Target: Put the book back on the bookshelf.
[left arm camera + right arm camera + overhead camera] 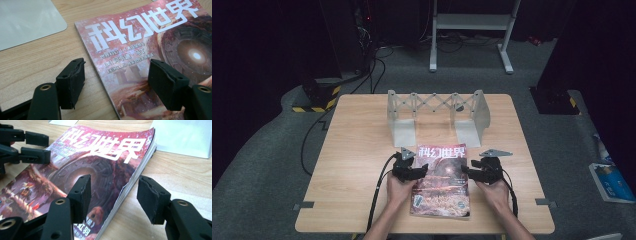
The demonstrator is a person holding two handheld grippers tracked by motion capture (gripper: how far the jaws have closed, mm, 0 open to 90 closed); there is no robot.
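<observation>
A: From the high view, the magazine lies flat on the near middle of the tabletop, with the folding rack just beyond its far edge. The left tool sits at its left edge, the right tool at its right edge.

B: And the left gripper view?

A: Its jaws stand wide apart astride the spine edge of the magazine, one over bare wood, one over the cover. Neither pad presses on anything.

B: The right gripper view?

A: Same story. The jaws gape around the page edge of the magazine, one above the cover, one over the tabletop beside it. Nothing is held. The left tool shows at the far side, also open.

B: So which step is this?

A: I'd judge it the approach to a two-sided pickup. Next, each tool needs to slide a jaw under its edge, close on it, then lift evenly, probably toward the rack.
</observation>
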